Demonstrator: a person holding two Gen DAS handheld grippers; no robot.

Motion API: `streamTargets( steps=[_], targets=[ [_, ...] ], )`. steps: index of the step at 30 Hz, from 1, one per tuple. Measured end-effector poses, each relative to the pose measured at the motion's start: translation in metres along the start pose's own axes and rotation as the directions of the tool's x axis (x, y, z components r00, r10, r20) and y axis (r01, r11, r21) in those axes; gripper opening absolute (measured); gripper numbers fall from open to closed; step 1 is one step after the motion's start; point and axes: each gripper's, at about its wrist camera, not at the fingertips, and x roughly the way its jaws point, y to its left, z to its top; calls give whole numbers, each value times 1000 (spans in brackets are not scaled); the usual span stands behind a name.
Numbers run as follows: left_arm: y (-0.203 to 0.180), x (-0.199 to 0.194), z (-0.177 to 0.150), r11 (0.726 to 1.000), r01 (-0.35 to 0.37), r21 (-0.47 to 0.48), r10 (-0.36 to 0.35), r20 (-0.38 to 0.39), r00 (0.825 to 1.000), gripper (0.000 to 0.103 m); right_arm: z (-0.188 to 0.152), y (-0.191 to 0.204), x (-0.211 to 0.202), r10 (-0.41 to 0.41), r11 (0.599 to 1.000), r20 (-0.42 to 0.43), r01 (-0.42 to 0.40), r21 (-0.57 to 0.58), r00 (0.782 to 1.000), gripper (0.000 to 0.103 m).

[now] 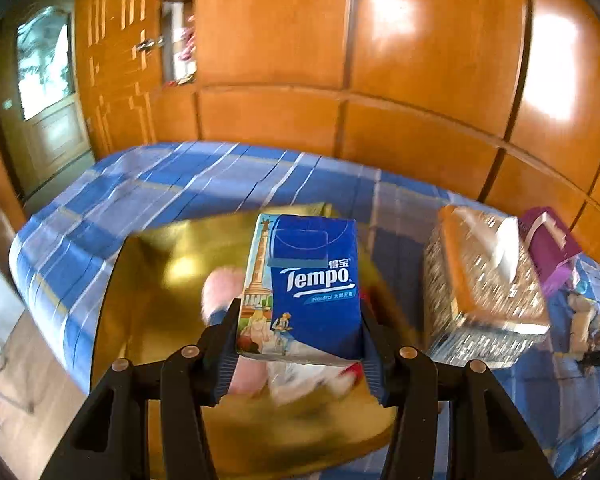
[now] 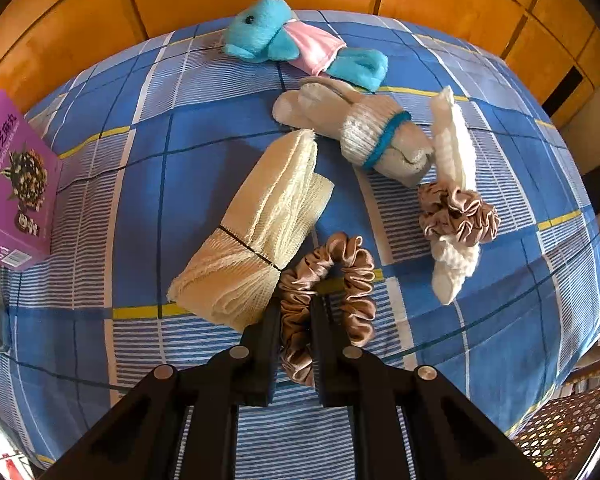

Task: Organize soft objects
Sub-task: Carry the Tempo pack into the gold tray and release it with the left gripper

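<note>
The left tongs (image 1: 300, 344) grasp a blue Tempo tissue pack (image 1: 304, 288) above a gold box (image 1: 172, 280) that sits on the blue checked bed (image 1: 148, 184). The right tongs (image 2: 296, 312) are clenched on a brown satin scrunchie (image 2: 340, 276) lying on the bed just beside a cream mesh cloth (image 2: 260, 224); a second scrunchie (image 2: 456, 216) rings a white plush nearby.
</note>
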Motion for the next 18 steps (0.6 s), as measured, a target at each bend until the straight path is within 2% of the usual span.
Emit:
streamTargets(
  steps=[4, 12, 13, 14, 16, 18],
  targets=[
    [13, 0, -19, 999, -38, -11, 38, -9, 999, 53, -3, 4, -1, -11, 1000, 13, 11, -7, 1000, 12],
    [29, 11, -28, 997, -64, -40, 63, -29, 998, 53, -13, 16, -6, -48, 999, 37, 49, -12, 998, 11],
    [31, 11, -29, 997, -61, -46, 60, -34, 998, 56, -14, 16, -7, -45, 999, 38, 45, -4, 998, 11],
    [33, 11, -30, 997, -58, -57, 56, -34, 998, 65, -15, 15, -8, -36, 999, 39, 35, 11, 999, 11],
    [36, 9, -30, 996, -59, -67, 58, -23, 998, 73, -18, 9, -11, 0, 999, 41, -2, 50, 999, 10],
    [36, 5, -30, 996, -68, -58, 67, -10, 998, 74, -22, 2, -13, 36, 995, 47, -40, 96, 998, 10]
  ],
)
